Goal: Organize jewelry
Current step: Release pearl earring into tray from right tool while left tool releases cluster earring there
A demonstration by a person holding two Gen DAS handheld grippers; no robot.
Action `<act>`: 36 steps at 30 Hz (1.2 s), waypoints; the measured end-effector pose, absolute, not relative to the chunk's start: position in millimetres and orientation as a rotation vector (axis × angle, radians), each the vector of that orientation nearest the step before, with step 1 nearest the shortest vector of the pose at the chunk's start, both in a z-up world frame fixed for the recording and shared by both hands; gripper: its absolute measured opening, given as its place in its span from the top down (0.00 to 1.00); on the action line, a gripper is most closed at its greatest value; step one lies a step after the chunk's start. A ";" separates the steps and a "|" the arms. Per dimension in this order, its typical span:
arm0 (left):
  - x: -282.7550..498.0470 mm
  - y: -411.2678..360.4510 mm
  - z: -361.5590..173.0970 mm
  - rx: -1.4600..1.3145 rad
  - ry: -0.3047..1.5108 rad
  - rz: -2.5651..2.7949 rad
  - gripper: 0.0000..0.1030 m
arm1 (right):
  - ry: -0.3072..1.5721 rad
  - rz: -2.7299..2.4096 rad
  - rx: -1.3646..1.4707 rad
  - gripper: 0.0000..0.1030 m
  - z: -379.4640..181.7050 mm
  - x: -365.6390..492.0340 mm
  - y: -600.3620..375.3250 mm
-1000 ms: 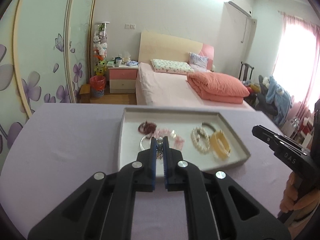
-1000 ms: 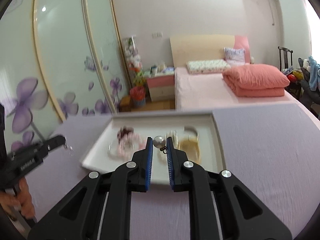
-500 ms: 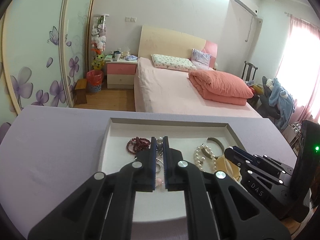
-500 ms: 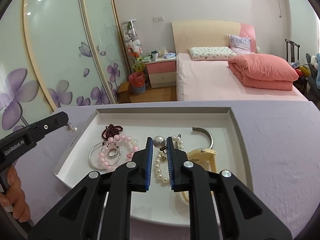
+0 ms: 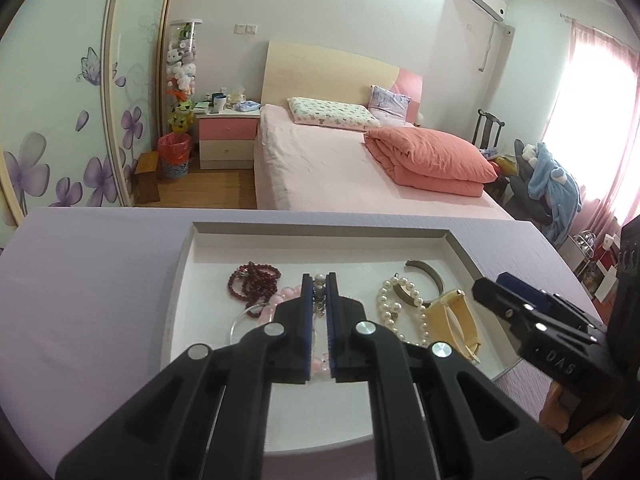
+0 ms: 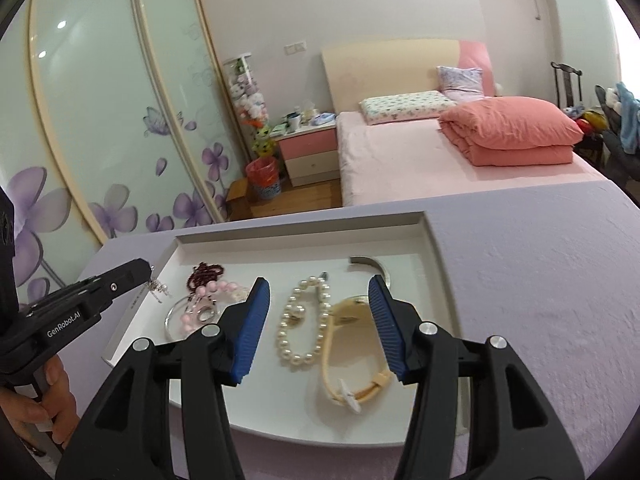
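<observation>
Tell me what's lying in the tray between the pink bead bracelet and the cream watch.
The white pearl bracelet lies between the pink bead bracelet and the cream watch, clearest in the right wrist view, beneath the open right gripper.

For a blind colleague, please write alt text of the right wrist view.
The open right gripper hangs over a white tray on a purple table, its blue fingers either side of a pearl bracelet and a cream watch. At left, the left gripper holds a small earring.
</observation>
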State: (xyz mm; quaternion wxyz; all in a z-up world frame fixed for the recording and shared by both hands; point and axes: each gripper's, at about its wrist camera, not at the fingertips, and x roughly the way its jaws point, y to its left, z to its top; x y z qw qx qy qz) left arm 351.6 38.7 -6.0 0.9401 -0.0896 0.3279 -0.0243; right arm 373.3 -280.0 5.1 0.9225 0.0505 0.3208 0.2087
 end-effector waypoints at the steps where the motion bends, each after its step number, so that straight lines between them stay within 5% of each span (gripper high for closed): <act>1: 352.3 37.8 -6.9 -0.183 0.670 -0.053 0.93 | 0.657 0.423 0.106 0.49 4.9 373.4 -281.7; 22: 370.1 17.9 -25.4 -0.132 0.699 -0.050 0.92 | 0.643 0.397 0.121 0.48 -6.3 373.7 -291.6; 23: 370.7 19.0 -25.5 -0.142 0.700 -0.049 0.88 | 0.643 0.396 0.122 0.48 -6.1 373.6 -292.3; 26: 369.7 27.7 -22.9 -0.183 0.691 -0.042 0.49 | 0.637 0.394 0.125 0.48 -3.9 371.2 -294.9; 32: 353.4 52.6 -8.4 -0.273 0.652 -0.031 0.28 | 0.612 0.376 0.157 0.39 5.0 360.3 -305.3; 36: 331.1 63.7 3.9 -0.267 0.619 0.011 0.16 | 0.599 0.369 0.175 0.22 10.5 351.5 -308.6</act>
